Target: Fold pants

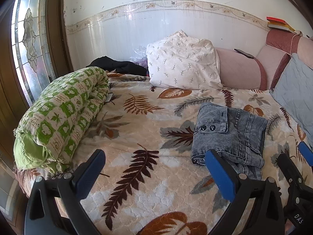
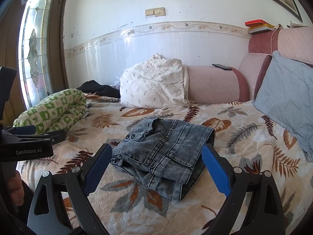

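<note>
Grey denim pants (image 1: 230, 135) lie folded into a compact bundle on the leaf-patterned bed cover (image 1: 137, 129), two dark buttons facing up. My left gripper (image 1: 156, 160) stands open over bare cover, its right pad just in front of the bundle's near left corner, holding nothing. In the right wrist view the same pants (image 2: 166, 152) sit between and just beyond the fingers of my right gripper (image 2: 156, 160), which is open and empty. The right gripper also shows at the right edge of the left wrist view (image 1: 293, 154), and the left gripper at the left edge of the right wrist view (image 2: 39, 133).
A rolled green-and-white quilt (image 1: 62, 113) lies along the bed's left side. A white leaf-print pillow (image 1: 183, 62), dark clothing (image 1: 121, 65) and a pink padded headboard (image 1: 238, 70) with a phone on it are at the back. A grey cushion (image 2: 287, 98) leans at the right.
</note>
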A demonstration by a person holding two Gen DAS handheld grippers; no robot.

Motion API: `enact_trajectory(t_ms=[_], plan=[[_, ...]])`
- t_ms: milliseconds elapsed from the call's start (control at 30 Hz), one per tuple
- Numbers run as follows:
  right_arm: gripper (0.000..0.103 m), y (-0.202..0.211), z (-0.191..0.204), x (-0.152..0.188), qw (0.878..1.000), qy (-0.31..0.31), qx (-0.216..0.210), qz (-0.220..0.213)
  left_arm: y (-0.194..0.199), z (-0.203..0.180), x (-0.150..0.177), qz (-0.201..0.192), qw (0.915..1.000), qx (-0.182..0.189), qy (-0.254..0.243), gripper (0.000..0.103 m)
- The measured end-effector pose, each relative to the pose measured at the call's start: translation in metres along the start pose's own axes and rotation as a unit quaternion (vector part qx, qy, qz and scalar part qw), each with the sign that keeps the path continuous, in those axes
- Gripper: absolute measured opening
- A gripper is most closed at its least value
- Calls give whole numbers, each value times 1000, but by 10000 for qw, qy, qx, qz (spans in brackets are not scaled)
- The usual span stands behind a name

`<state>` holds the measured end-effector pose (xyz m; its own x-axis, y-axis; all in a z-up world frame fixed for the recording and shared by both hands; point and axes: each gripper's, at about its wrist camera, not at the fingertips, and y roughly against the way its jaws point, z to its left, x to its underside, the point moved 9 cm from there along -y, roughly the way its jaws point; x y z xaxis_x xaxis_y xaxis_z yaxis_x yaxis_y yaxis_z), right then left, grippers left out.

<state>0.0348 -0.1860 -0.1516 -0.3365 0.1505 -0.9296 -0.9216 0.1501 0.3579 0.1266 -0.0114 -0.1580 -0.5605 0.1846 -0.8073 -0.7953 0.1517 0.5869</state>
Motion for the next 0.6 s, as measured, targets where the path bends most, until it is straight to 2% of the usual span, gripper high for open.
enact_trajectory(t_ms=[600], plan=[[94,0,0,0,10000,-3,-4,9,-3,-3,4,42,10000,56,-5,103]])
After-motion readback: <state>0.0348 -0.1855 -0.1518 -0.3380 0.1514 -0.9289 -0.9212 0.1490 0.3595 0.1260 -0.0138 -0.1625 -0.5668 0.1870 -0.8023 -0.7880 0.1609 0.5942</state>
